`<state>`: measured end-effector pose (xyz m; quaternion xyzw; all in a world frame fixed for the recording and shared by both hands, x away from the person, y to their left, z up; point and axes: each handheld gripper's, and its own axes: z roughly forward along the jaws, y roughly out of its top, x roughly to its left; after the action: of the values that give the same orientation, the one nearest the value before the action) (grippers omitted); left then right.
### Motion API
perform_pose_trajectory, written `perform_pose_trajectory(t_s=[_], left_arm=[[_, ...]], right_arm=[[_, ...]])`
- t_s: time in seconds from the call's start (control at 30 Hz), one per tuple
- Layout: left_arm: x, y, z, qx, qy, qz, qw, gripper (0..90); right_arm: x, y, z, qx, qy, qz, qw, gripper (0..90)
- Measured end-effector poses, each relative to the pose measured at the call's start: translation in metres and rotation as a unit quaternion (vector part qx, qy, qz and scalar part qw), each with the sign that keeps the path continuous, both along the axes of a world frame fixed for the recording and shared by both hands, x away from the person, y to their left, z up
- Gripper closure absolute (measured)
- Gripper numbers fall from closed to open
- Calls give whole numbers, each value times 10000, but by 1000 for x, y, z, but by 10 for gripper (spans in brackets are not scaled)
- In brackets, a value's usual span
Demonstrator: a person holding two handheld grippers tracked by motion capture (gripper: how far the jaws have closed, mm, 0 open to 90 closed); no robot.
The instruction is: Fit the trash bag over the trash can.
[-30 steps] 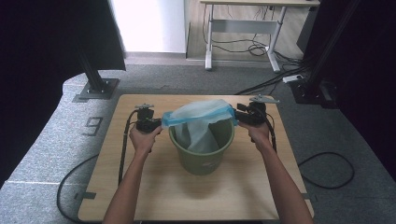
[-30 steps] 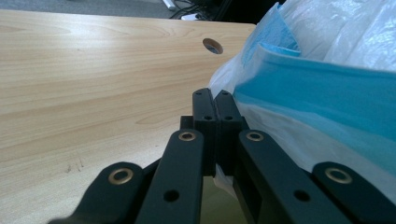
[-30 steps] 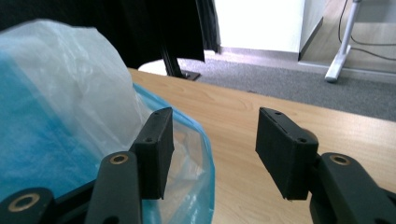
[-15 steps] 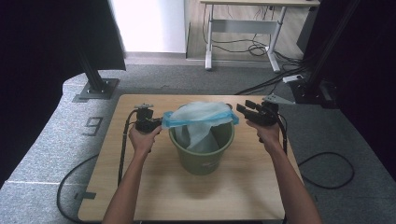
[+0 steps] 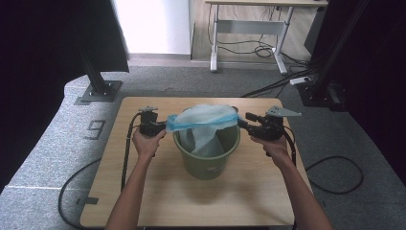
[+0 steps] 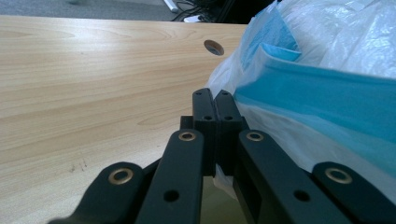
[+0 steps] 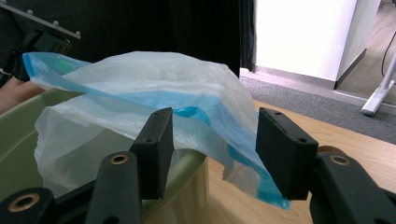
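I see a thin translucent white plastic bag with a blue rim band (image 5: 206, 120) draped over the round olive-green plastic bucket (image 5: 207, 158) at the middle of the light wooden table (image 5: 143, 201). My left claw (image 5: 165, 125) is pinched fully closed on the bag's blue edge, while my right claw (image 7: 212, 144) gapes wide around the opposite edge, gripping nothing. I judge the film feather-light, limp and slippery, best taken by the thicker blue band.

Translucent blue-edged bag (image 5: 206, 122) draped over green bucket (image 5: 207, 158), half inside.
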<state>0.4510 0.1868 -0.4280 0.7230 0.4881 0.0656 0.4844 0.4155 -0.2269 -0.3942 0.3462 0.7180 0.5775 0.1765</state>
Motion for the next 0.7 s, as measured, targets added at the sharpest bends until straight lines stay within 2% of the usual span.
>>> perform_pose_trajectory(t_s=[0.27, 0.4, 0.47, 0.5, 0.53, 0.57, 0.6, 0.63, 0.7], left_arm=[[0, 2, 1, -23, -8, 19, 10000, 896], [1, 2, 0, -34, -6, 12, 10000, 896], [1, 1, 0, -42, -13, 10, 10000, 896], [1, 1, 0, -42, -13, 10, 10000, 897], [0, 1, 0, -45, -15, 9, 10000, 897], [0, 1, 0, -47, -20, 11, 10000, 896], [0, 1, 0, -48, -22, 11, 10000, 896], [0, 1, 1, -50, -24, 13, 10000, 896], [0, 2, 1, -51, -26, 13, 10000, 896]], right_arm=[[11, 10, -5, -87, 34, -71, 9999, 443], [15, 16, -5, -123, 27, -23, 9999, 493], [16, 21, -4, -181, -32, 28, 9998, 612], [16, 21, -4, -181, -32, 28, 9998, 612], [16, 22, -4, -184, -62, 28, 9998, 658], [16, 22, -2, -183, -86, 3, 9998, 755], [16, 22, -2, -183, -86, 3, 9998, 755], [16, 22, -1, -182, -48, 40, 9998, 825], [15, 22, -1, -211, -29, 106, 9997, 858]])
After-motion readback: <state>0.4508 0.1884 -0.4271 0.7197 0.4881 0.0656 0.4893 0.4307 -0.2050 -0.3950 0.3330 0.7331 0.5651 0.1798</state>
